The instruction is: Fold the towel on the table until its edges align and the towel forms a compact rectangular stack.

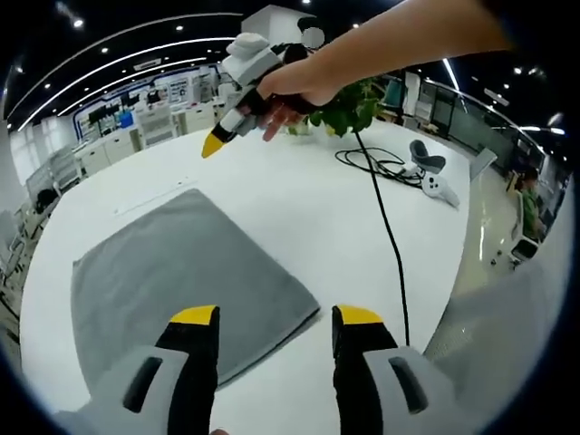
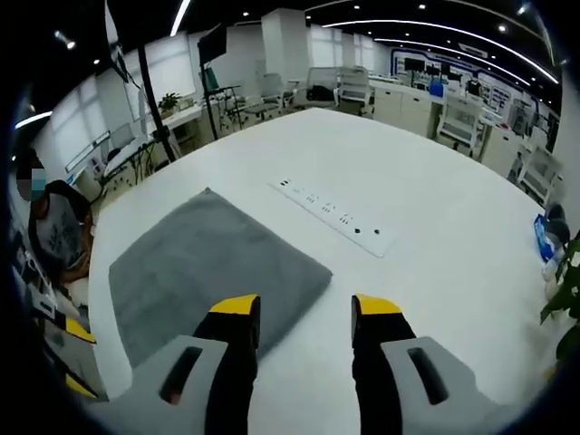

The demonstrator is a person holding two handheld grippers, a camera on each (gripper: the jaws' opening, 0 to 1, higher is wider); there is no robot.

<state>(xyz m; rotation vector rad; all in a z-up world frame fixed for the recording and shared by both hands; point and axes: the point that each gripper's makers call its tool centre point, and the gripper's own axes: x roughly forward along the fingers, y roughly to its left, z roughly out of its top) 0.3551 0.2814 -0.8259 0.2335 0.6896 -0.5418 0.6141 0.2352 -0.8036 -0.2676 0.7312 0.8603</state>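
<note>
Hovering above the white tabletop point(image 2: 435, 181), we hold both grippers' fingers spread wide and empty. The grey towel point(image 1: 181, 281) lies flat, just ahead-left of the left gripper point(image 1: 276, 317) and likewise of the right gripper point(image 2: 304, 306); its near corner sits between them.

a big open office with curved ceiling light strips point(image 2: 435, 27), white desks point(image 2: 453, 113) and chairs (rows of them) behind the white table point(image 2: 435, 172), a potted plant point(image 1: 349, 109) nearby.
</note>
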